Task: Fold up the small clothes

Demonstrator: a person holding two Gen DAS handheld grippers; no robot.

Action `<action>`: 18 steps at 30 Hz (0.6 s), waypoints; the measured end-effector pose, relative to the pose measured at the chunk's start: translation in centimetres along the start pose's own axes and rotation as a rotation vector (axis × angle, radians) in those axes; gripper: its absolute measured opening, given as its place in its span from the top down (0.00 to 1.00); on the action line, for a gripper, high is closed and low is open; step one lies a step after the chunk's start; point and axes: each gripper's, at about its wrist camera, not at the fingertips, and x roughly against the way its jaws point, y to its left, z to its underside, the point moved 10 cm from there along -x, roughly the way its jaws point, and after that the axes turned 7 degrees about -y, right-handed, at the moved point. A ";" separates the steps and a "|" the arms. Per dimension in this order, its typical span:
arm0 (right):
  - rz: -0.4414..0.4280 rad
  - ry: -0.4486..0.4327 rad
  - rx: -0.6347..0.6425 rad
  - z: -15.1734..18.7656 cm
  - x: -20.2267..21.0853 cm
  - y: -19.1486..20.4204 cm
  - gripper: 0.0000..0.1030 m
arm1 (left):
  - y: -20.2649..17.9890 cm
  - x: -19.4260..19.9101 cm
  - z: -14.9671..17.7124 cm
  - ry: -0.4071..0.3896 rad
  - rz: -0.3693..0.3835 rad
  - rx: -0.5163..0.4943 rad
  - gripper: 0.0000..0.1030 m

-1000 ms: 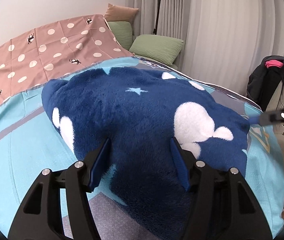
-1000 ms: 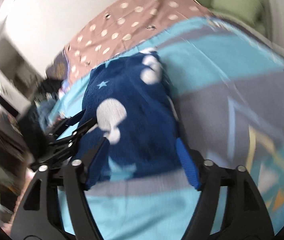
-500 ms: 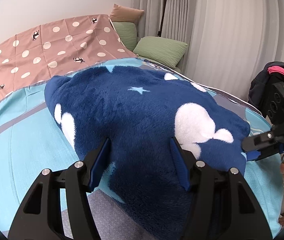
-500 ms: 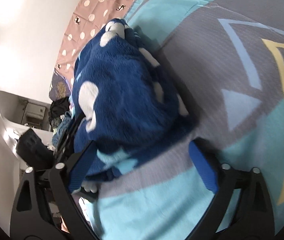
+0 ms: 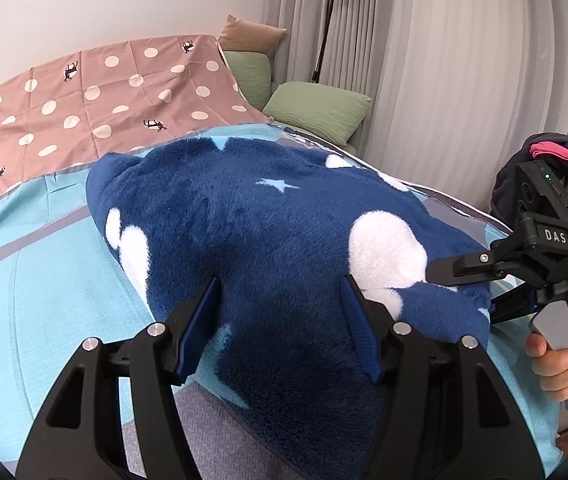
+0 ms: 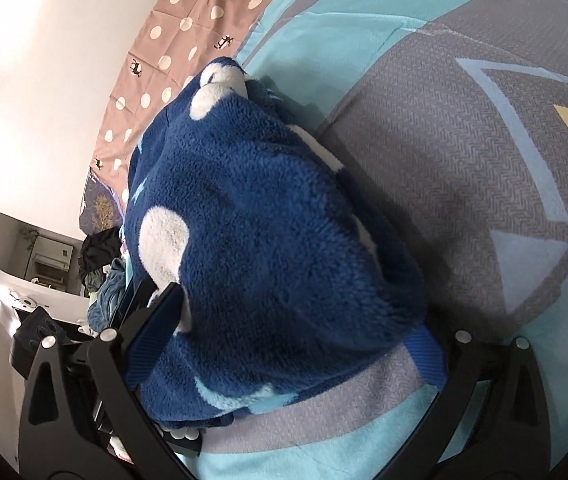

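Right wrist view shows the thick, floppy fleece garment (image 6: 268, 248) between the right gripper (image 6: 284, 344) jaws, spread wide and unpinched; take its bunched six-o'clock edge.

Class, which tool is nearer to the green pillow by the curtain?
Left. The left tool points over the blue fleece garment toward the green pillow; the right tool sits at the garment's near corner, further back.
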 end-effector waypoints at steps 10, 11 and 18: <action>0.036 -0.037 0.006 0.2 -0.2 -0.1 0.02 | 0.0 0.1 -0.2 -0.021 -0.006 -0.004 0.37; 0.036 -0.038 0.007 0.2 -0.2 -0.2 0.02 | 0.0 0.1 -0.2 -0.025 -0.007 -0.003 0.36; 0.036 -0.039 0.024 0.4 -0.2 -0.4 0.02 | 0.9 0.8 -1.9 -0.057 0.080 0.135 0.04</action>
